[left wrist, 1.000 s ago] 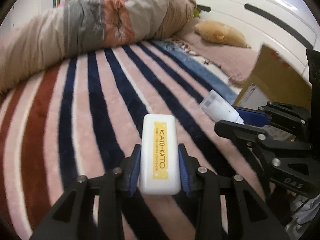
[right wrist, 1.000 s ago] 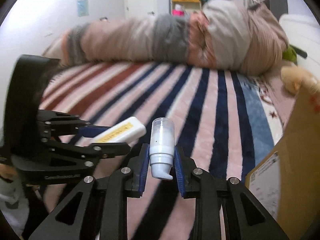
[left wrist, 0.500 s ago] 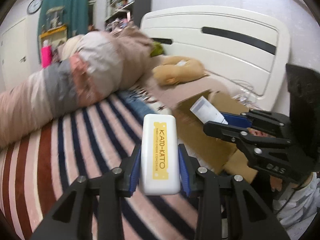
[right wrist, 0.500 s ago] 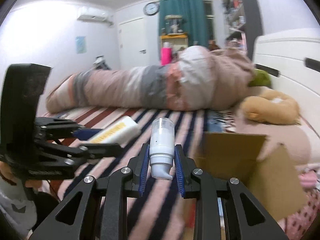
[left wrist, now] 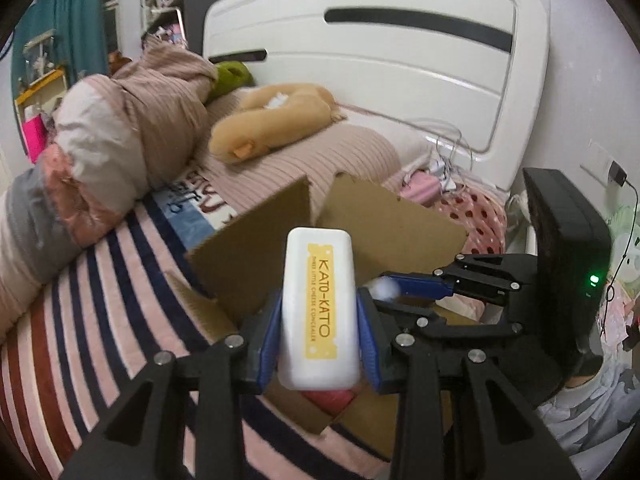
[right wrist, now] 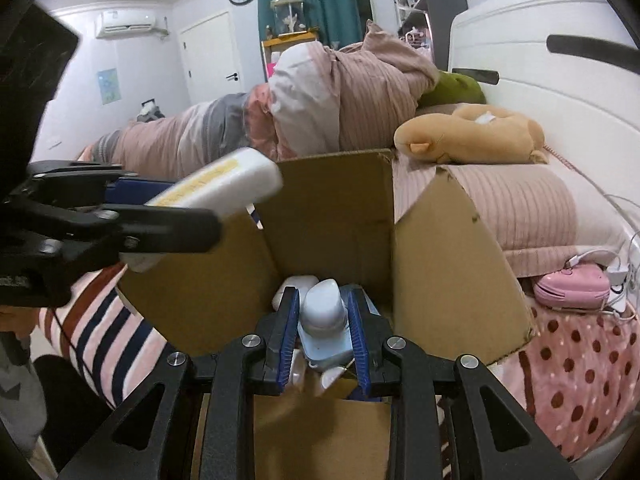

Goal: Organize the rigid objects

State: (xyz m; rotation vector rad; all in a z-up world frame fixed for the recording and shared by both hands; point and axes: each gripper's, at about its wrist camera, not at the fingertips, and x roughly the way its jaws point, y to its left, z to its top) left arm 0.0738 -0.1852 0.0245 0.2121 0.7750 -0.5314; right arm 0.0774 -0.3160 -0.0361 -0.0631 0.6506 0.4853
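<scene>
Pump bottle (right wrist: pixel 323 312) pinched in right gripper (right wrist: pixel 323 332), long axis along the fingers, already over the open cardboard box (right wrist: pixel 456 264). Left gripper (left wrist: pixel 318 332) clamps white concealer box (left wrist: pixel 319 312) upright, nearer the box's near edge (right likely drops first)

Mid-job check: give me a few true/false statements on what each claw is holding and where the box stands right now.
1. The left claw is clamped on a white KATO-KATO case. True.
2. The right claw is empty. False: it grips a small white pump bottle.
3. The cardboard box has its flaps shut. False: the flaps stand open and white items lie inside.
4. The right claw is poised over the open box. True.
5. The KATO-KATO case already lies in the box. False: it is held between the left claw's blue pads.
6. A tan plush toy lies behind the box. True.
</scene>
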